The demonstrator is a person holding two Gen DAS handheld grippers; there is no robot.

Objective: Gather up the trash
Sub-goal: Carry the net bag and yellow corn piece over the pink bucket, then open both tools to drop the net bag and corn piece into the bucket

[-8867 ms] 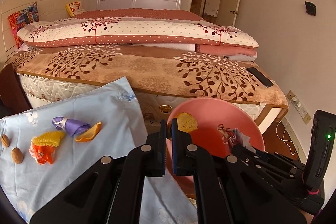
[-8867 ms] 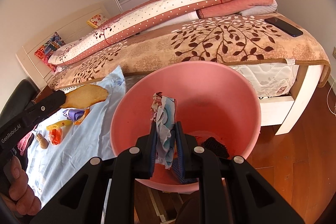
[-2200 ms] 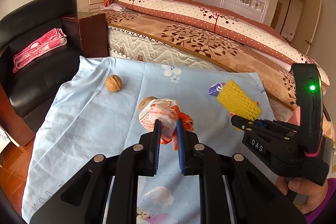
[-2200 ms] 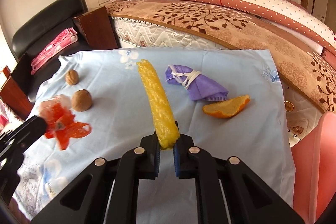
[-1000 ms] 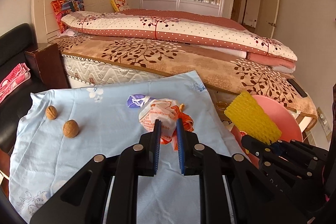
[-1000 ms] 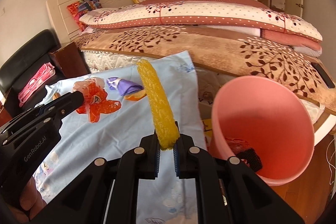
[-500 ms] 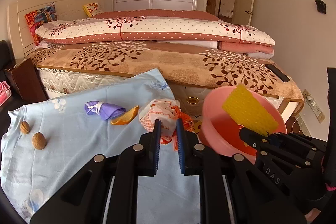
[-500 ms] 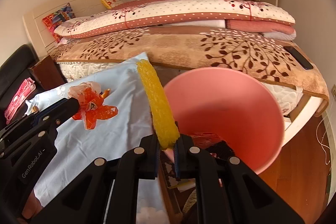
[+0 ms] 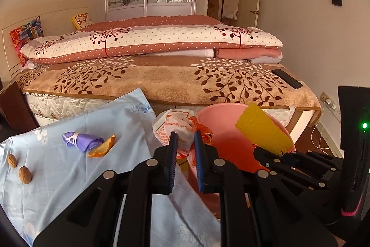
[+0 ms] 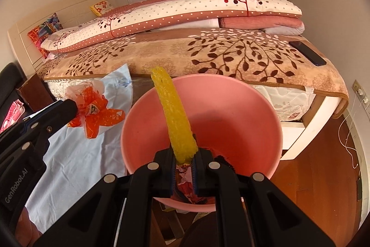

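Yellow foam net (image 10: pixel 175 122) clamped in right tongs (image 10: pixel 183 174) over bin (image 10: pixel 254 112); left tongs (image 9: pixel 185 162), marked "GenRobot.AI", clamp wrapper (image 9: pixel 172 129); two walnuts (image 9: pixel 25 174).

light: bright, warm daylight | shadows: soft | focus: sharp | edges: fisheye bending, dark corners

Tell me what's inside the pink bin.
In the pink bin, crumpled red-and-white wrappers and something dark lie at the bottom. The right gripper and its yellow foam net cover the rest.
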